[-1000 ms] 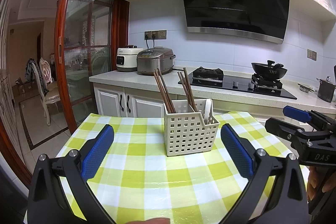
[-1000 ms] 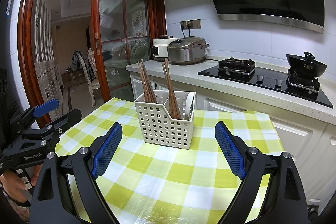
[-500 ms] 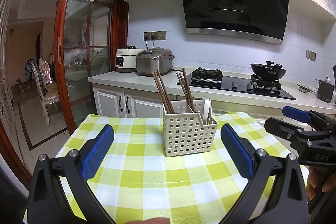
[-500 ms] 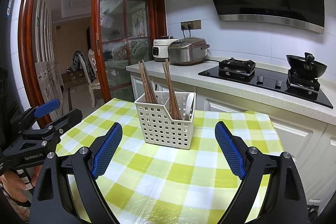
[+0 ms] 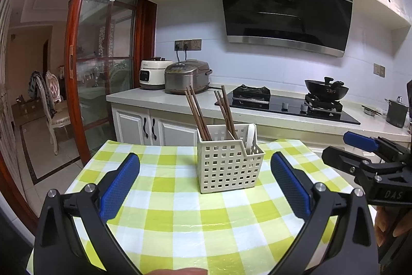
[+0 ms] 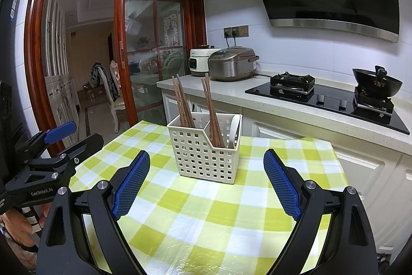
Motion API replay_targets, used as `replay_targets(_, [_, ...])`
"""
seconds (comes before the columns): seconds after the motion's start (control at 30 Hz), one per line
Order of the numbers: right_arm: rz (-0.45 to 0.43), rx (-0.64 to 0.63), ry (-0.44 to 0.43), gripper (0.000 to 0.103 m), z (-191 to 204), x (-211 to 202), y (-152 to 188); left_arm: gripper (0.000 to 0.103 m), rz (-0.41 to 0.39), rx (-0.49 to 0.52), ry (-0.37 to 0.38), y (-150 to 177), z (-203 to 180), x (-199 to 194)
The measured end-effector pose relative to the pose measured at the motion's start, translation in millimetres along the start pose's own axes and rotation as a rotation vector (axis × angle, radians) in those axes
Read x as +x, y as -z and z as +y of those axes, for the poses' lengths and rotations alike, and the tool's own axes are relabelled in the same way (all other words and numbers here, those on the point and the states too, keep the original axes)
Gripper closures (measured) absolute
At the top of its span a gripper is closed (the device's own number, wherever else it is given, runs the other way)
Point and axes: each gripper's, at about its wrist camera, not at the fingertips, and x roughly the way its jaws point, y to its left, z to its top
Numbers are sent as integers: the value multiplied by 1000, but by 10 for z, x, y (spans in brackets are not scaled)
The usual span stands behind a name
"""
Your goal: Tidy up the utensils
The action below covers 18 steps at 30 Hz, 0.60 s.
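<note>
My left gripper (image 5: 204, 183) hangs above the near part of the table (image 5: 180, 221), its two blue-padded fingers (image 5: 119, 187) spread wide with nothing between them. My right gripper (image 6: 206, 182) is the same: fingers (image 6: 282, 184) held far apart and empty, low over the green-and-white checked tablecloth (image 6: 219, 213). Seen from the left wrist, the right gripper juts in at the right edge, beside the table and clear of the basket; from the right wrist, the left gripper shows at the left edge, likewise apart from it. The white plastic basket (image 5: 228, 168) with its grid of square holes stands upright on the cloth toward the far side of the table, ahead of both grippers and touched by neither. It is split into compartments. One bundle of brown chopsticks (image 5: 197, 115) leans in the left compartment, and a second bundle (image 6: 212, 110) leans in the compartment next to it. A white spoon (image 6: 234, 128) stands at the basket's right end. Behind the table runs the counter (image 6: 231, 94) with a rice cooker (image 6: 231, 63) and a stove (image 6: 329, 97).
</note>
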Motion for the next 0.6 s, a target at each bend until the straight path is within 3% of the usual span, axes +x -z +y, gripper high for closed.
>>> replay_targets(0.6, [0,1,0,18,-15,10,-4,5,30,-15,27,48,27,60])
